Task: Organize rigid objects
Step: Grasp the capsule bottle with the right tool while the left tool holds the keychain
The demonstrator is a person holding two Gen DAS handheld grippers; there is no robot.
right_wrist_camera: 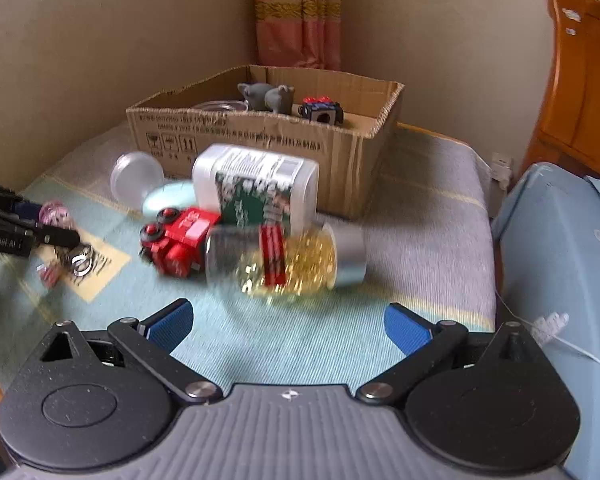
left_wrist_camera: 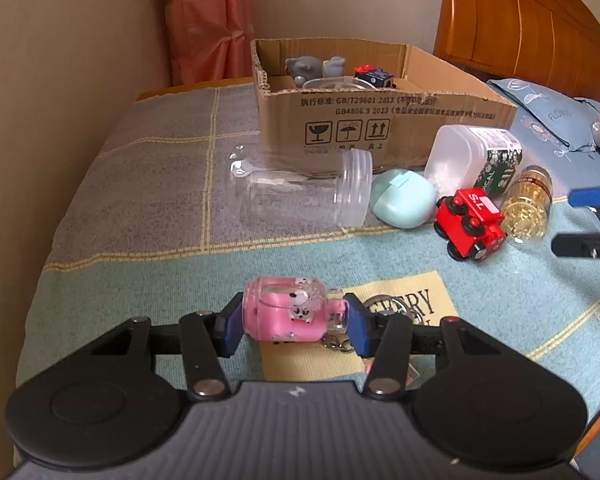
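Sorting is underway on the bed: a cardboard box point(left_wrist_camera: 380, 112) stands at the far side, by the wall and curtain, already holding grey figures and a small dark toy, presumably as the collecting bin. The left gripper point(left_wrist_camera: 294, 322) is clenched on a pink keychain bottle point(left_wrist_camera: 286, 314), its blue pads pressing the two ends, so the little bottle lies crosswise between them; its ring and clasp trail on the blanket point(left_wrist_camera: 140, 280) underneath. Gripping it end to end probably keeps the rounded body from rolling out.

The right gripper point(right_wrist_camera: 288, 326) is released, jaws spread wide with nothing between them, hanging over the blanket just short of a clear bottle of gold beads point(right_wrist_camera: 288, 260) lying on its side. That view is blurred, so I can't say exactly how near it is.

Still loose before the box lie a red toy train point(left_wrist_camera: 470, 224) touching the bead bottle, a white canister point(left_wrist_camera: 472, 160), a mint case point(left_wrist_camera: 402, 198) and a clear jar point(left_wrist_camera: 300, 192), all tipped over, awaiting collection.
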